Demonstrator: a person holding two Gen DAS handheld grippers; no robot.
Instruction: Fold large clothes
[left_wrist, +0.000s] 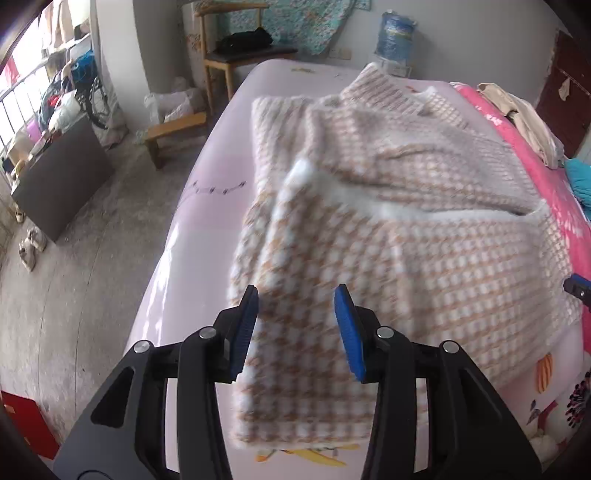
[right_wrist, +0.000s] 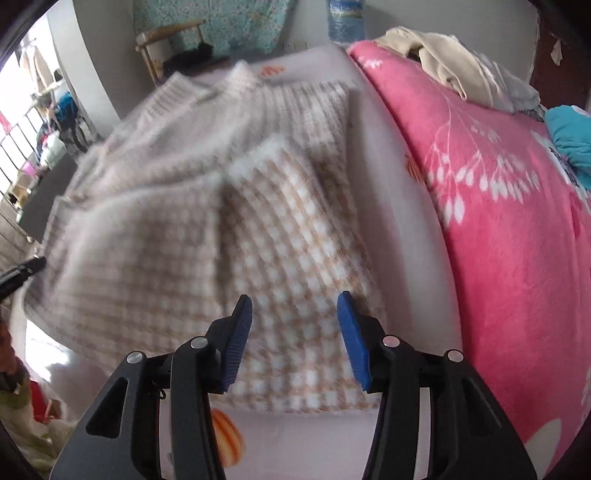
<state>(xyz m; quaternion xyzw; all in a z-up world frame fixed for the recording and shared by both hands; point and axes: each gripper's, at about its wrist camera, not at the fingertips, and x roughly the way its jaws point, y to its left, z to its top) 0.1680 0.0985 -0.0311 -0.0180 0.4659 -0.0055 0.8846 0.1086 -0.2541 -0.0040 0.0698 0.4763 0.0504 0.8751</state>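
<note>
A fuzzy beige-and-white checked sweater (left_wrist: 406, 240) lies spread on a bed with a pale pink sheet (left_wrist: 207, 206), its sleeves folded inward over the body. In the left wrist view my left gripper (left_wrist: 296, 291) hovers over the near left sleeve (left_wrist: 295, 387). Its blue pads (left_wrist: 245, 325) stand apart and press on nothing. In the right wrist view the same sweater (right_wrist: 166, 221) fills the middle. My right gripper (right_wrist: 295, 297) is open above the near right sleeve (right_wrist: 295, 266), with its pads off the cloth.
A pink floral blanket (right_wrist: 517, 240) covers the bed's right side, with beige clothes (right_wrist: 461, 62) and a teal garment (right_wrist: 569, 136) on it. Left of the bed are a concrete floor (left_wrist: 74, 295), a wooden chair (left_wrist: 236, 55), a low stool (left_wrist: 173, 133) and a dark cabinet (left_wrist: 62, 177).
</note>
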